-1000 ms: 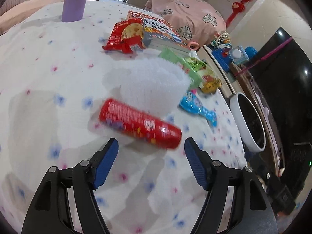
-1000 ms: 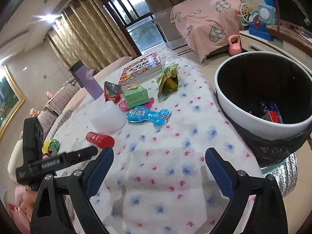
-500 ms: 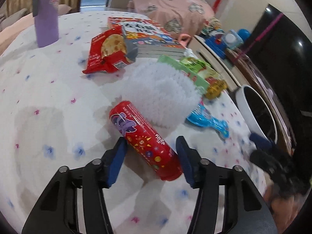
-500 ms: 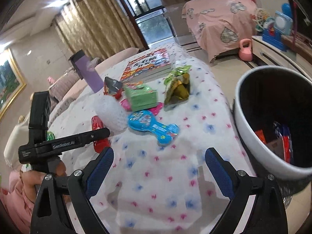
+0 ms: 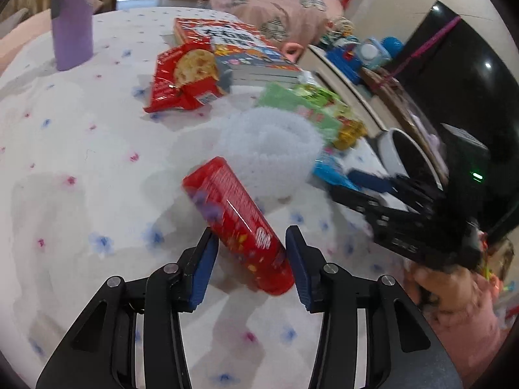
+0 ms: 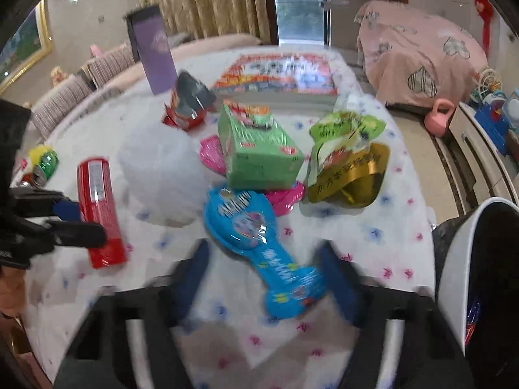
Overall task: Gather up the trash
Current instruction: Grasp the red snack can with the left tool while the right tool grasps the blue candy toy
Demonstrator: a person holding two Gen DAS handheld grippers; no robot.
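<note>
A red snack tube (image 5: 238,228) lies on the white flowered tablecloth (image 5: 81,168); it also shows in the right wrist view (image 6: 99,207). My left gripper (image 5: 251,267) has closed its blue pads on the tube's near end. My right gripper (image 6: 264,274) is open and blurred, its fingers on either side of the narrow end of a blue bone-shaped pack (image 6: 259,246). The white bin (image 6: 480,278) with a black liner stands beside the table at the right; it also shows in the left wrist view (image 5: 400,157).
On the table lie white foam netting (image 6: 162,168), a green box (image 6: 259,149), pink wrappers (image 6: 285,197), a green and gold pouch (image 6: 350,159), a red biscuit pack (image 5: 185,77), a book (image 6: 279,77), a purple bottle (image 6: 152,55) and a crushed green can (image 6: 45,163).
My left gripper has moved forward over the red tube and closed on it. My right gripper has swung left and down to the blue pack, narrowing a little.
</note>
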